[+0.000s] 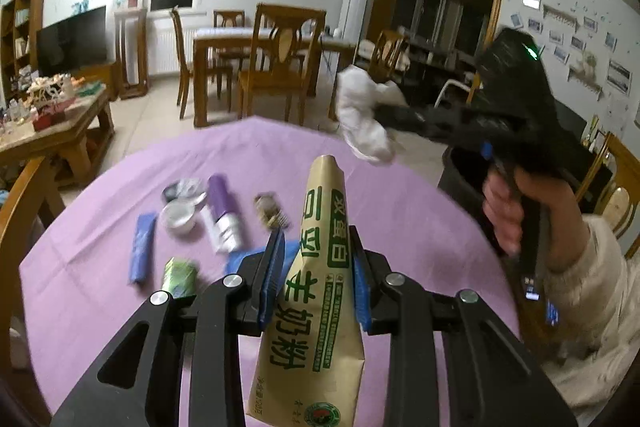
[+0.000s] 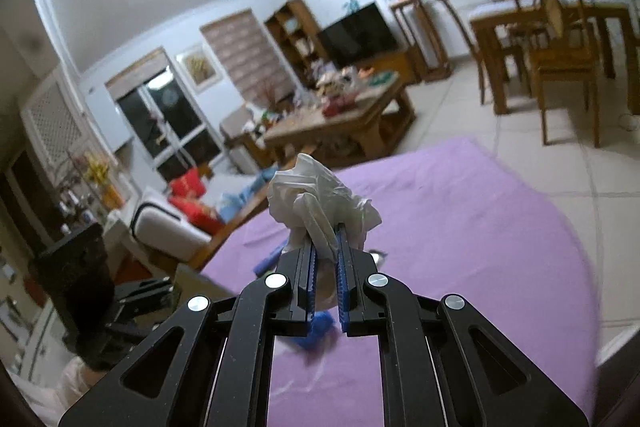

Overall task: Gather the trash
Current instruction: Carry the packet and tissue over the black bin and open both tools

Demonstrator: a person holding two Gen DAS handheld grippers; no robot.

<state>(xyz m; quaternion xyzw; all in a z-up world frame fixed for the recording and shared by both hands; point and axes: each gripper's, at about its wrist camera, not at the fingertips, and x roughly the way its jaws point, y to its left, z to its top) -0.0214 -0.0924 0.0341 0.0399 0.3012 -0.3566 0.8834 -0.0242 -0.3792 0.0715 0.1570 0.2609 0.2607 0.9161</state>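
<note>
Round table under a purple cloth [image 1: 400,195]. Loose items lie on the cloth beyond and to the left of the left gripper [image 1: 318,259]: a blue wrapper [image 1: 141,247], a green packet [image 1: 180,277] just beside the left finger linkage, a white cup lid [image 1: 180,217], a crinkled clear wrapper [image 1: 182,189], a purple-and-white tube [image 1: 222,213], and a small brown snack wrapper [image 1: 270,213] just ahead of the left pad. None of these touch the tongs.

Left gripper: blue pads pressed against both sides of a tan paper milk-powder bag [image 1: 316,291] with green print. Bag stands upright between the jaws, its narrow top poking out beyond the fingertips, its wide base back toward the camera, clear of the cloth.

Right gripper [image 2: 325,245]: jaws nearly together, clamped on a crumpled white tissue [image 2: 320,199]. Most of the wad bulges out ahead of the fingertips; a strip runs back between the pads. From the left wrist view this gripper sits up and to the right of the left one, held by a hand [image 1: 516,211] in a cream sleeve, tissue above the far table edge. A dark bin [image 1: 460,175] stands below it, beside the table.

Beneath the right tongs: a blue scrap [image 2: 316,331] on the cloth.
</note>
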